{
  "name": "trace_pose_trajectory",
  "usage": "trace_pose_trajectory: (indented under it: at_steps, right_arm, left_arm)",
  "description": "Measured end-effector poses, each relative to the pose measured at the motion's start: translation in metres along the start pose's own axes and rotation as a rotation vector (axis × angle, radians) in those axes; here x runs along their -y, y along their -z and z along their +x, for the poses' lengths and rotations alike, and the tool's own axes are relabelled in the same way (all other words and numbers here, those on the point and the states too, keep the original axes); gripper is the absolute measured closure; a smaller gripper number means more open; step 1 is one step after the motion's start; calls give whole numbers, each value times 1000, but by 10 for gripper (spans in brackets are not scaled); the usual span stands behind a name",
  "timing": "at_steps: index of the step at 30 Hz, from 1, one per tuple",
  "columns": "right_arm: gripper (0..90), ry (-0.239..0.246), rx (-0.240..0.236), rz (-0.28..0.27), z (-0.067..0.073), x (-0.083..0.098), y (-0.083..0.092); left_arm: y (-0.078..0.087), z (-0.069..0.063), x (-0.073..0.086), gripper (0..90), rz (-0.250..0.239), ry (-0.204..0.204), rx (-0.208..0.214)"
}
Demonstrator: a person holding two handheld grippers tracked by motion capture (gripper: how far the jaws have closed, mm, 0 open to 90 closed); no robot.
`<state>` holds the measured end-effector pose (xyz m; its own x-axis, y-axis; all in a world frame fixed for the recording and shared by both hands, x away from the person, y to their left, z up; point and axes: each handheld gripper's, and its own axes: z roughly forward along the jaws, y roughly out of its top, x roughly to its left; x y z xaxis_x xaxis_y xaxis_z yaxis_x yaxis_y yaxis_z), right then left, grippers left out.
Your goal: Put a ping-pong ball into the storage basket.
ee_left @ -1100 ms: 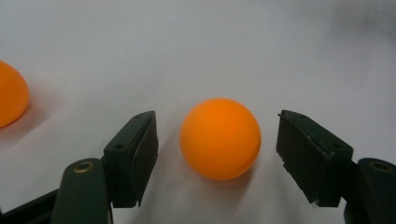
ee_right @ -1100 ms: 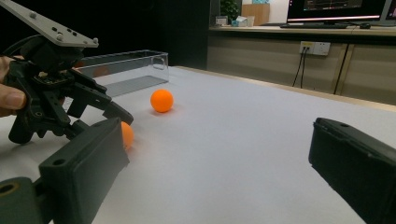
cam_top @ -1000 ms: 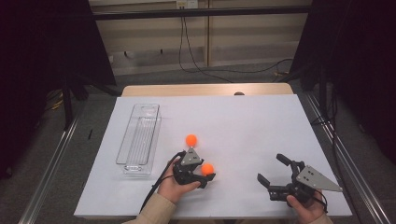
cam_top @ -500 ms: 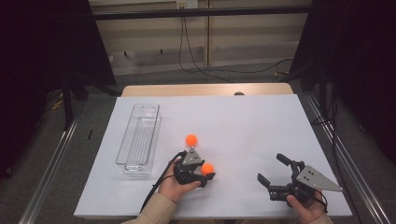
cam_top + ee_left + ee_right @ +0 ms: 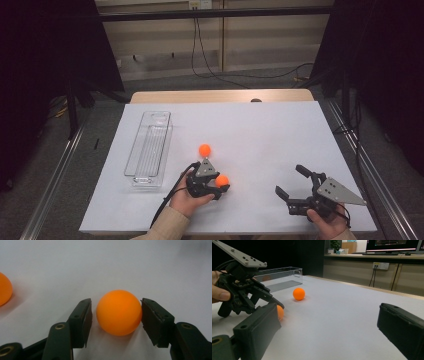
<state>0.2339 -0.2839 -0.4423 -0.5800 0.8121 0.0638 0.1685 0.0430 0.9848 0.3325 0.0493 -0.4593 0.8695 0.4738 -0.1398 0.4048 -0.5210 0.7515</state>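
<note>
Two orange balls lie on the white table sheet (image 5: 260, 135). The near ball (image 5: 222, 180) (image 5: 119, 312) sits between the jaws of my left gripper (image 5: 221, 184) (image 5: 116, 308), which have just been closing on it. The right-hand pad (image 5: 150, 320) touches the ball, while a thin gap remains at the left-hand pad (image 5: 87, 317). The far ball (image 5: 204, 149) (image 5: 4, 288) (image 5: 299, 293) rests loose just beyond. My right gripper (image 5: 290, 180) (image 5: 329, 312) stands open and empty at the front right, and its view shows the left gripper (image 5: 242, 295) with the near ball (image 5: 280, 312).
A clear plastic tray (image 5: 150, 150) (image 5: 279, 275) lies lengthwise on the left of the sheet. Metal rails (image 5: 60, 170) run along both sides of the table. Cables hang at the back wall (image 5: 210, 50).
The left gripper's jaws have drawn in around the near ball. Both hands and both balls have kept their places.
</note>
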Motion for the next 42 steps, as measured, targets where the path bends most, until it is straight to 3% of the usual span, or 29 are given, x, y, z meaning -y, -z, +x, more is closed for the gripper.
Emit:
trace_pose_trajectory:
  at_steps: [18, 42]
  right_arm:
    - [30, -3, 0, -1, 0, 0, 0]
    - [32, 1, 5, -5, 0, 0, 0]
  left_arm:
    - [-3, -1, -1, 468, 7, 5, -12]
    - [-4, -1, -1, 504, 13, 6, 4]
